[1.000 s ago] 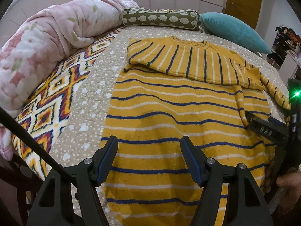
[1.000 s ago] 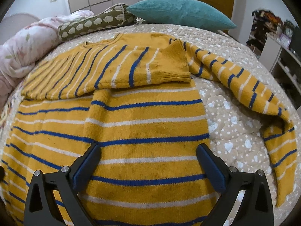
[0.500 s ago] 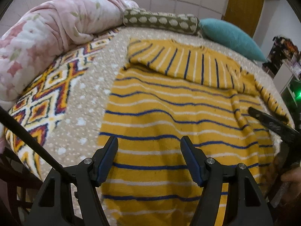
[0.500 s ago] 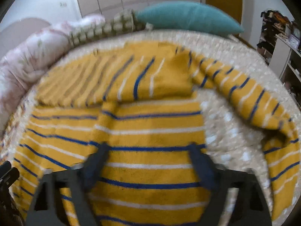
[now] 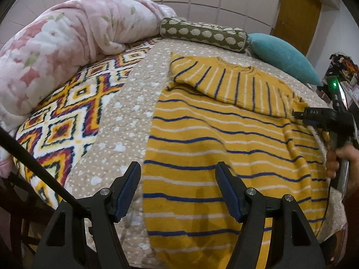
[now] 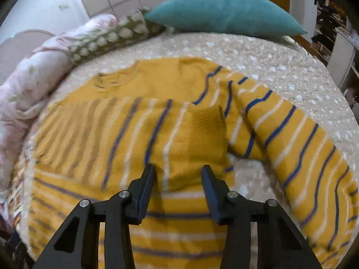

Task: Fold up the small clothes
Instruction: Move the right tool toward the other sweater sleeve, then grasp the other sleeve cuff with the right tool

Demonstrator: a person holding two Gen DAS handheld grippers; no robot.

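Observation:
A yellow sweater (image 5: 224, 148) with blue and white stripes lies flat on the bed; it also shows in the right wrist view (image 6: 170, 134). Its left sleeve (image 5: 224, 83) is folded across the chest. Its right sleeve (image 6: 303, 148) lies spread out to the right on the bedspread. My left gripper (image 5: 178, 190) is open and empty above the sweater's lower left edge. My right gripper (image 6: 178, 179) is open, narrower than before, just above the folded sleeve's cuff end; it shows from the side in the left wrist view (image 5: 314, 116).
The beige dotted bedspread (image 5: 125, 121) covers the bed. A pink floral duvet (image 5: 56, 51) and a patterned blanket (image 5: 67, 121) lie on the left. An olive bolster (image 5: 202, 33) and a teal pillow (image 6: 224, 15) lie at the head. Shelves (image 6: 336, 33) stand at the right.
My right gripper has moved forward up the sweater to the folded sleeve's end and its jaws have narrowed. My left gripper has shifted left to the sweater's left edge.

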